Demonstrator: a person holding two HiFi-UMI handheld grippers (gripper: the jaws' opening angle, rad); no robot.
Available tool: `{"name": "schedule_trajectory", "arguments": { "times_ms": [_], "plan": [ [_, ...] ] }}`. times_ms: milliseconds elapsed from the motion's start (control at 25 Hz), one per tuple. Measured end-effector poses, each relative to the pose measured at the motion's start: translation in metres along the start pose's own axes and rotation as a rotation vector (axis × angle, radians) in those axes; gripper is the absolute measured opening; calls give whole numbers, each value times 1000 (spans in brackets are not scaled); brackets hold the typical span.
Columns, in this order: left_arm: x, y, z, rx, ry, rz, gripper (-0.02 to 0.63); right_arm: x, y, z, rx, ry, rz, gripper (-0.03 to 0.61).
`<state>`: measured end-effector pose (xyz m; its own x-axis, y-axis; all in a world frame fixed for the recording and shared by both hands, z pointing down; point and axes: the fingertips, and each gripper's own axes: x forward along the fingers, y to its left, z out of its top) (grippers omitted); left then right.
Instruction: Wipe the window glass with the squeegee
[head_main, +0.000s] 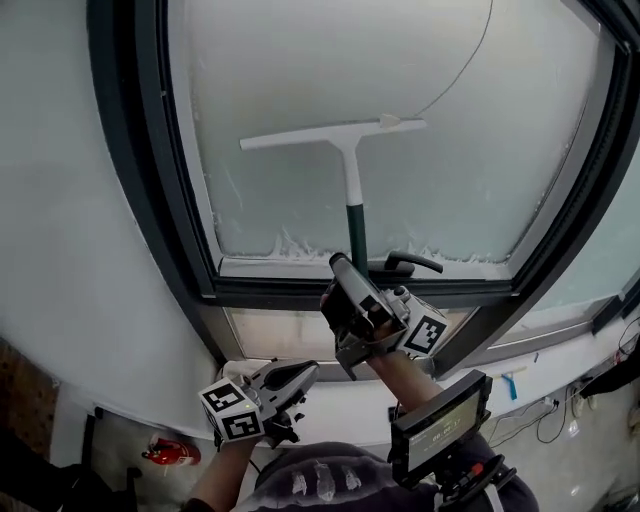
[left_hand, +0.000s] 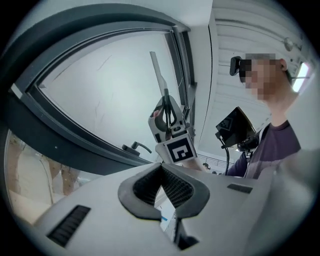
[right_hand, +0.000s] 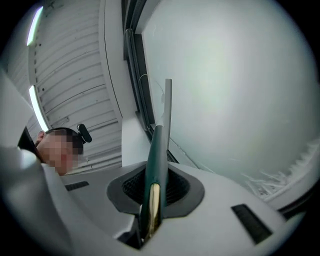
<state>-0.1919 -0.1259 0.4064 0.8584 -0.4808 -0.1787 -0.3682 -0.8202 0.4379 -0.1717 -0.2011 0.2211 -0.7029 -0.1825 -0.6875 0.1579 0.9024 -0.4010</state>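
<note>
Nearest the person, a small screen sits on the right forearm; to its left the left gripper hangs low in front of the sill, its marker cube at the near end; its jaws are clenched together with nothing between them, as the left gripper view shows plainly. Farther in, the right gripper is raised to the lower edge of the dark window frame; its jaws are clamped on the dark green handle of the squeegee, and in the right gripper view that handle runs straight up between the pads. Just right of it a black window handle lies along the frame; the squeegee stands upright, its white blade level across the upper middle of the pane, apparently against the window glass; the glass looks frosted, with white streaks along its bottom edge; a thin cord curves from the blade's right end towards the top of the pane.
</note>
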Motion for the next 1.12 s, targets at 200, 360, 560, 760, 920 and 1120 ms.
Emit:
{"name": "schedule_trajectory", "arguments": {
  "times_ms": [200,360,560,760,920,1120],
  "plan": [
    [-23,5,10,16,-40,26,8,59,2,-12,-2,8,74,40],
    [-38,8,22,24,-60,38,8,105,-1,-5,-73,-6,95,40],
    [-60,6,27,38,-76,28,8,141,1,16,-171,-51,80,40],
    [-73,13,36,42,-92,19,8,178,-5,36,-225,-82,66,40],
    [-79,13,39,36,-93,13,8,194,-15,37,-210,-98,33,40],
    [-88,18,46,34,-102,2,8,204,-30,33,-196,-117,-2,40]
  ]
}}
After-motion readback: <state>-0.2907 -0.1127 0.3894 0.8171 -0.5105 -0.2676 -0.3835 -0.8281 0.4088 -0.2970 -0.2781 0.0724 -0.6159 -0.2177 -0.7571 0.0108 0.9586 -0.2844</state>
